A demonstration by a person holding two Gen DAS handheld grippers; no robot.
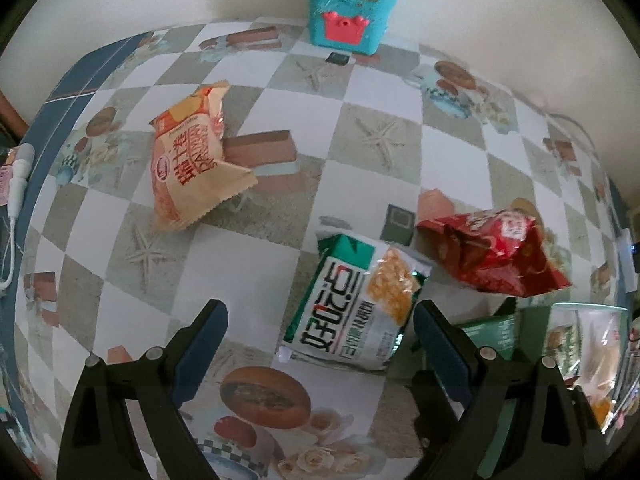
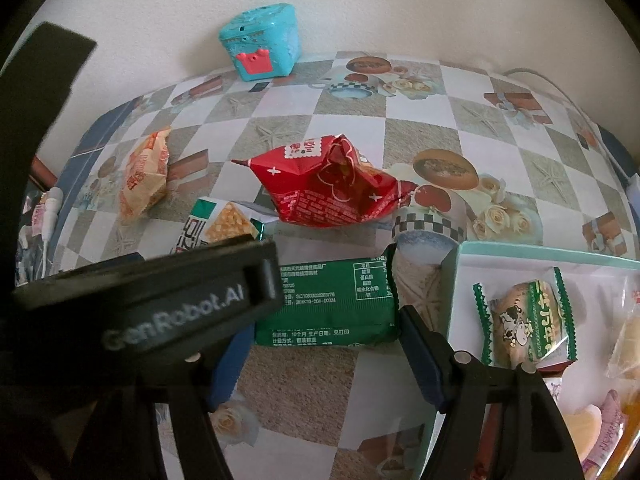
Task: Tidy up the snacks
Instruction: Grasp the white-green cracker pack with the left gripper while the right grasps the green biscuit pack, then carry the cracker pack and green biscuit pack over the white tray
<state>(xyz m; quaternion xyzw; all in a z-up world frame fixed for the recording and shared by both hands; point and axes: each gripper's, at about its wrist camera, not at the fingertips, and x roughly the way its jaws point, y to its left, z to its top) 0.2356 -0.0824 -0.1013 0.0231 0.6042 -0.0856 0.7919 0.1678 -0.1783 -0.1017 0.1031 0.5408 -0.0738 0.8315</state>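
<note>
- Table under a checked printed oilcloth (image 1: pixel 256 264): both views show it, backed by a pale wall.
- Shallow pale-green tray (image 2: pixel 520 249): the right wrist view shows it at near right, holding a green-edged clear-wrapped biscuit (image 2: pixel 524 322) and other wrapped snacks. The left wrist view catches only its corner at the right edge.
- Teal plastic box with a red crown on its front (image 1: pixel 352 4): stands at the far edge against the wall, in both views.
- Crumpled red foil snack bag (image 2: pixel 328 188): mid-table, just beyond the two green packets.
- Orange paper-coloured snack packet (image 1: pixel 188 164): far left, well apart from the rest.
- White-and-green packet picturing yellow puffed pieces (image 1: pixel 356 300): seen whole only in the left wrist view; the other view shows its far end.
- Dark green foil packet with printed text (image 2: pixel 332 304): plain in the right wrist view, left of the tray; mostly hidden in the other.
- Right gripper (image 2: pixel 320 344): jaws have just been closing; the dark green packet lies between them, and contact at the left pad is hidden.
- Left gripper (image 1: pixel 320 336): jaws wide apart above the white-and-green packet, nothing gripped.
</note>
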